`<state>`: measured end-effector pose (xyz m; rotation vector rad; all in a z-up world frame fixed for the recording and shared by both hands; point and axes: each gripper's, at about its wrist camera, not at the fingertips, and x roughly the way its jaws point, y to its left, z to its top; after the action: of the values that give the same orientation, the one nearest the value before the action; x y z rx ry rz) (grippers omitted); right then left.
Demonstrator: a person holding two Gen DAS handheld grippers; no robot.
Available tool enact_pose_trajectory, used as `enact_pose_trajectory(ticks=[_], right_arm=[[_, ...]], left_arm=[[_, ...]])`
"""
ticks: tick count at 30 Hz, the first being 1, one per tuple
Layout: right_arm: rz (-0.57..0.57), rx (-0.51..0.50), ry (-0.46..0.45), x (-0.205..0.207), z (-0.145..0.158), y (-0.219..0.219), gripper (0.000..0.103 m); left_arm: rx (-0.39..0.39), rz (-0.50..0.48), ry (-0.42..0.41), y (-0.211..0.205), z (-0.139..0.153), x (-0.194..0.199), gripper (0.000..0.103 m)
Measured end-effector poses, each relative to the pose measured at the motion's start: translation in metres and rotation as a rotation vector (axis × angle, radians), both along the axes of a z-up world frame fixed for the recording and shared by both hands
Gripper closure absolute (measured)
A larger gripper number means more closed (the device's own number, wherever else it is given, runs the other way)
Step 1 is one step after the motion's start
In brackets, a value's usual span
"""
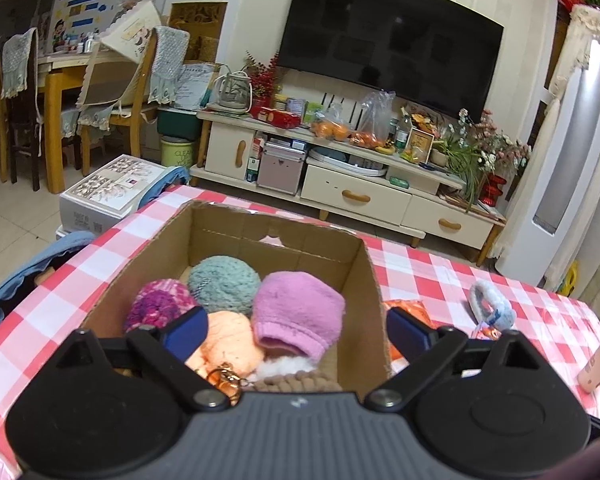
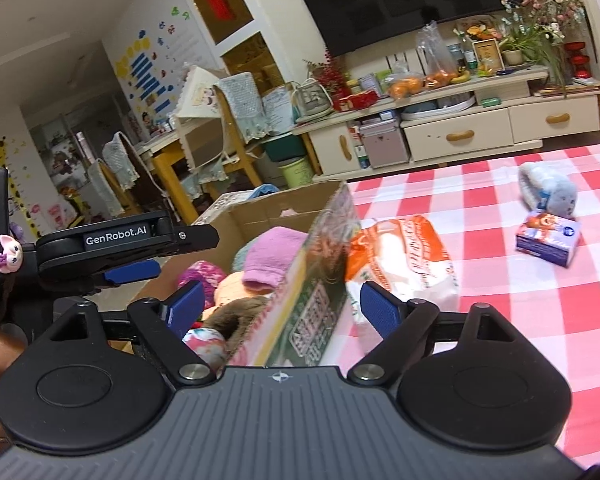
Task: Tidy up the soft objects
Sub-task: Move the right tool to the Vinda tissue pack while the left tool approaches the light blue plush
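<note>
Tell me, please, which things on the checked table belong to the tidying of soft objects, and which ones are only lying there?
Belongs to the job:
- cardboard box
- pink knit hat, teal yarn ball, purple knit piece, peach soft item, all in the box
- blue fluffy item, on the table outside the box

Just lying about:
- orange-and-white bag
- small blue carton
- paper cup

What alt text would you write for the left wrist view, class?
An open left gripper hovers over a cardboard box holding a pink hat, teal yarn ball and other soft items, on a red-checked tablecloth.
</note>
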<state>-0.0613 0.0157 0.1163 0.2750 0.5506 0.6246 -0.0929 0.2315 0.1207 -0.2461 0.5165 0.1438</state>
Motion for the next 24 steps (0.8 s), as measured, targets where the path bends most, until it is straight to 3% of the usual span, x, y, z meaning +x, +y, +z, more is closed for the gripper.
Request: enact_pose_trajectory(ticks=[6,24], right_arm=[[-0.046,-0.01,0.003,0.001,0.0,-0.002,0.0],[-0.155,-0.037,-0.006,0.005,-0.006,-0.024,0.0]], left_arm=[[0.048,-0.03,0.005,-0.02,-0.001,0.004,0.001],[0.097,-0.105,0.039,-0.061,-0.005,0.017,0.001]])
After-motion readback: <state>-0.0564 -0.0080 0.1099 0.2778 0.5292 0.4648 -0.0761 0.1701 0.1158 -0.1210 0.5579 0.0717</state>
